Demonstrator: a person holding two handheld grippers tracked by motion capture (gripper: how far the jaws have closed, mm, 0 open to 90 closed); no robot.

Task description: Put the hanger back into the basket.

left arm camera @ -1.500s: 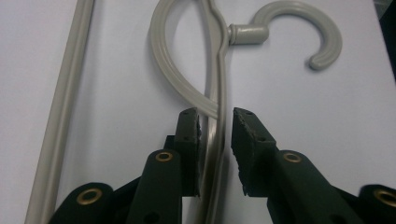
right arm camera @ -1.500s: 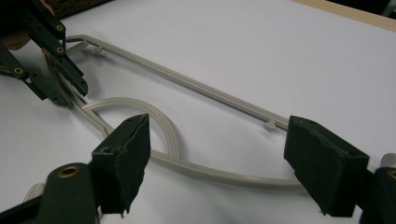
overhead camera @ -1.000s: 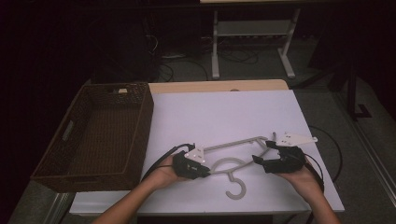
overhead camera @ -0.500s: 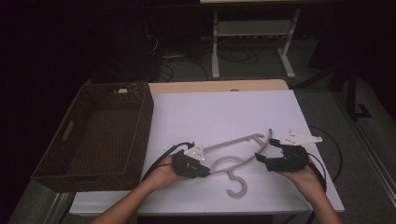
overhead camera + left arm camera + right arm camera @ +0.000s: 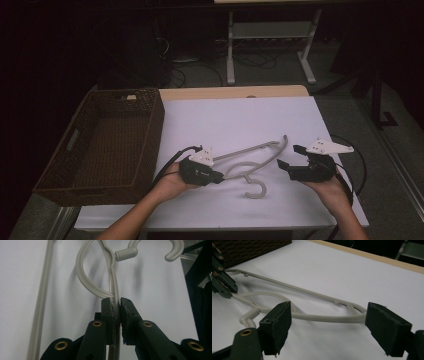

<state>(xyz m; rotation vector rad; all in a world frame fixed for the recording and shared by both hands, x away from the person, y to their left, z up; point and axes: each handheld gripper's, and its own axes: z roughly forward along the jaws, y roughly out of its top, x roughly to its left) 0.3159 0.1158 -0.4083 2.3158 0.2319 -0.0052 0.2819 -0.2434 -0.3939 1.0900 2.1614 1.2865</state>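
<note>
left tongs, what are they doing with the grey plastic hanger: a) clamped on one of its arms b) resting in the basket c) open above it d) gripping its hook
a: in the left gripper view the left tongs are pinched shut on a thin arm of the hanger, well short of its hook.

A dark brown woven wicker basket (image 5: 100, 145) is sitting at the white tabletop's (image 5: 235, 120) left edge; a grey metal stand (image 5: 270, 37) is standing beyond on the floor.
</note>
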